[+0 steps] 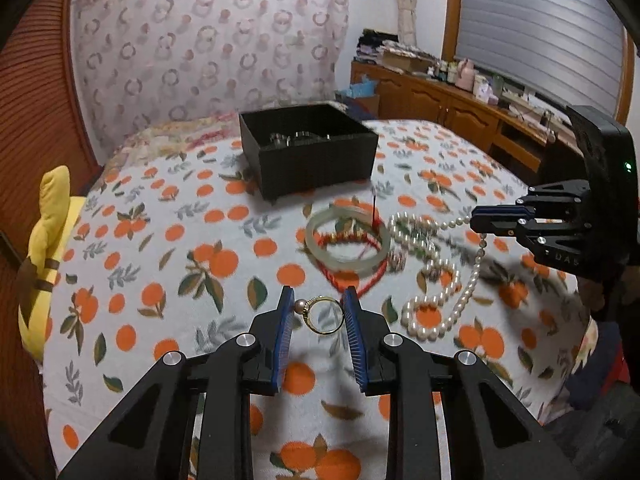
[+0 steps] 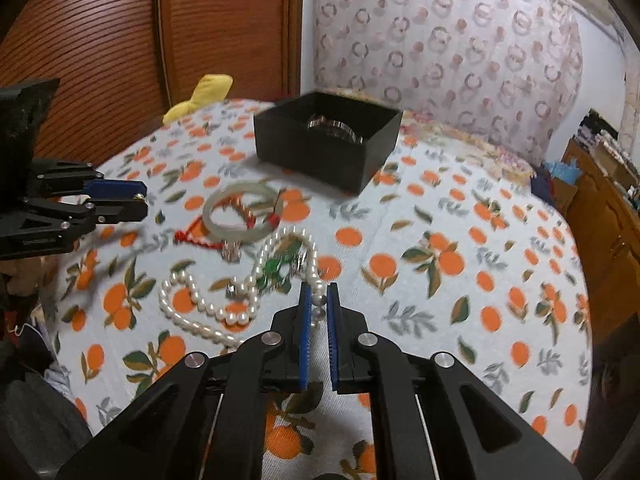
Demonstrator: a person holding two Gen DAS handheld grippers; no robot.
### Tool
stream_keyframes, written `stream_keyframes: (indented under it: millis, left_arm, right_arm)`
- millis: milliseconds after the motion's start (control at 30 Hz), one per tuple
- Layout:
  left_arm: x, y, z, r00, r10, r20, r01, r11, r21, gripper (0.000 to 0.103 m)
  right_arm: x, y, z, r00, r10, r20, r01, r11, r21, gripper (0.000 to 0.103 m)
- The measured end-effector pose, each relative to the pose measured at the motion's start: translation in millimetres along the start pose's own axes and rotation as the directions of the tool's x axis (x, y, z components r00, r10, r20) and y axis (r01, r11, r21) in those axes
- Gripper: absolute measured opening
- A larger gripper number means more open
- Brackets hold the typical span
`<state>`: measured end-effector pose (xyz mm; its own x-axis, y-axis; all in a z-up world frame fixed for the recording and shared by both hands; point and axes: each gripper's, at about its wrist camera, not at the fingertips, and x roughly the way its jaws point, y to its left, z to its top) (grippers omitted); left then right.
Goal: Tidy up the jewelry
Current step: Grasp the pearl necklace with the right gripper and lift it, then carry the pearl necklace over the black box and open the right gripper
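While your left gripper clamps gold ring above bed, your right gripper pinches pearl necklace end; bangle mid-bed, black box toward far edge.

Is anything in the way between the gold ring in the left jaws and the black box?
Nothing visible blocks it. The gold ring faces bare bedspread up to the black box. The jade bangle and pearl necklace lie right of that line.
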<state>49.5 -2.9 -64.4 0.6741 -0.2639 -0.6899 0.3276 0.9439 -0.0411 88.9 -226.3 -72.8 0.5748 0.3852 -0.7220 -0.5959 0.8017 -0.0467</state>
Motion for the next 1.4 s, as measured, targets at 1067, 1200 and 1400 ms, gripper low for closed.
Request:
stream_keyframes:
  millis: [1067,1200,1400]
  left_arm:
    - [2.6,-1.5,68.5,0.993,0.018,0.119,-0.015,1.0,-0.028,0.024]
    - [5.2,-0.6,77.8,0.992,0.018,0.128,-0.014,0.999,-0.029,0.024]
    - [9.6,4.4,94.1,0.989,0.02,0.145,-0.016,0.999,-0.028,0.024]
  right_arm:
    - [-92.5,-2.3,103.1,0.958,-0.076,0.276,0.105,0.99,-0.092,0.008]
    - [-99.8,-6.4,119.3,0.95,-0.083,0.302,0.116,0.989,-0.094,0.008]
    - [-108.7,-13.6,146.3,0.936,-0.092,0.341,0.134,0.986,-0.103,0.008]
